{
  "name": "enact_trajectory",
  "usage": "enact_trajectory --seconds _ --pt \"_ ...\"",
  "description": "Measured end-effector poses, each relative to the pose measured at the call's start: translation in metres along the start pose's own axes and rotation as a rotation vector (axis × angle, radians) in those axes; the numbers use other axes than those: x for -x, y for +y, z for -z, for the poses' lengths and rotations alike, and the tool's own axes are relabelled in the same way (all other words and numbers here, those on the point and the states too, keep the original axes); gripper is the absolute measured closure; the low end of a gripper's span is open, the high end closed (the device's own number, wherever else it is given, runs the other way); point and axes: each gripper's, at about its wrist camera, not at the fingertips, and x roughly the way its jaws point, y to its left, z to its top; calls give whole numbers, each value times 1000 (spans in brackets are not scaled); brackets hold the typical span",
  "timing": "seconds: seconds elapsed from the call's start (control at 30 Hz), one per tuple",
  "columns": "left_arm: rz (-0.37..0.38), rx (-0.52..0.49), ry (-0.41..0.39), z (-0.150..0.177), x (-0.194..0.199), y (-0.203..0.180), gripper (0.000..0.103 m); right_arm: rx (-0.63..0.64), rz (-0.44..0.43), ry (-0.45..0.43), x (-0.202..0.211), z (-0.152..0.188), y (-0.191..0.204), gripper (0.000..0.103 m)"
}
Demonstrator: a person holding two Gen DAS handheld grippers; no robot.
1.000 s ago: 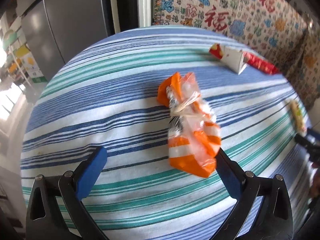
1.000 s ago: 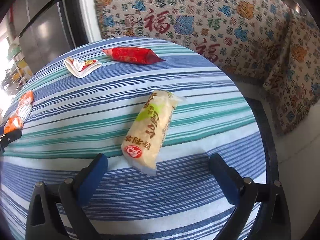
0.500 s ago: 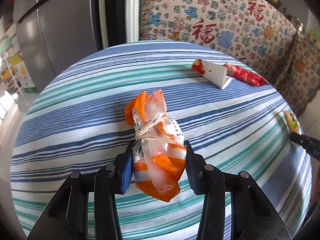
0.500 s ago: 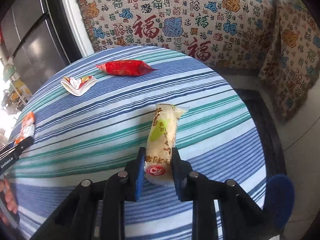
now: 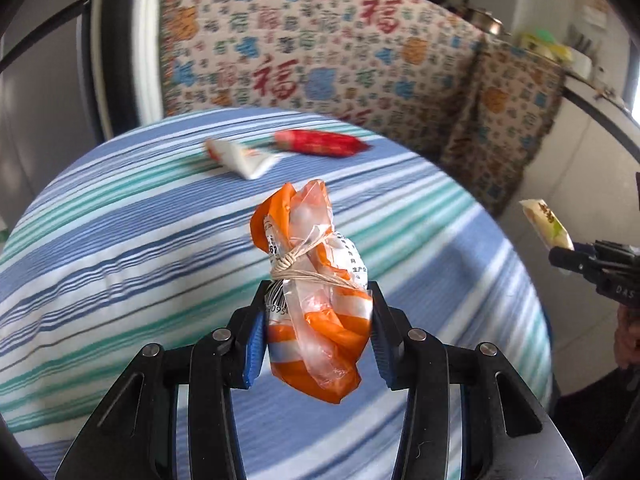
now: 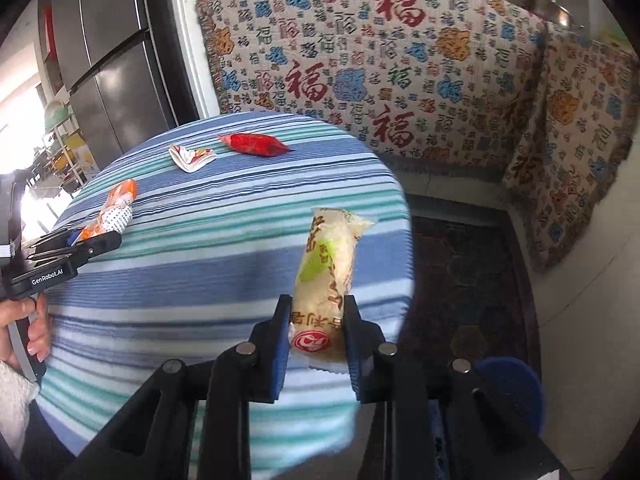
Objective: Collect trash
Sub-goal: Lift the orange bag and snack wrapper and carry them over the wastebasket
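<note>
The left hand-held gripper (image 5: pixel 316 340) is clenched on an orange-and-clear plastic bag (image 5: pixel 316 300), its blue pads pressing the bag's lower half from either side. The bag is crumpled and glossy, bound around its middle with pale string knotted on its left side, and its long axis runs away from the camera, the twisted neck pointing far and up while the orange bottom corner hangs below the fingers, clear of the striped surface (image 5: pixel 120 240). The right hand-held gripper (image 6: pixel 316 336) is clenched on a long pale snack packet (image 6: pixel 328 276), grasping it near its near end, just above a red round logo. That packet is a smooth, pillow-shaped tube with crimped ends, cream with a green patch and brown characters; its long axis points away and slightly right, held above the near right edge of the surface. The surface is round, covered in soft cloth with blue, teal and white stripes. At its far side lie a shiny red wrapper (image 6: pixel 254 145), long axis left to right, and just left of it a folded white wrapper (image 6: pixel 191 157) with red print, creased into a rough triangle.
</note>
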Motion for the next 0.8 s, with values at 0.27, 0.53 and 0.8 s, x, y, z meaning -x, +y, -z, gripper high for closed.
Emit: enact_trajectory --seconds 0.27,0.53,0.8 --pt "208 -105 3 -6 7 -124 58 -77 144 -33 74 34 -92 78" --pt "381 -237 47 -5 -10 -248 58 -238 270 -1 108 90 -194 78" --pt "458 -345 122 7 -53 -342 58 -316 296 37 114 121 -253 78"
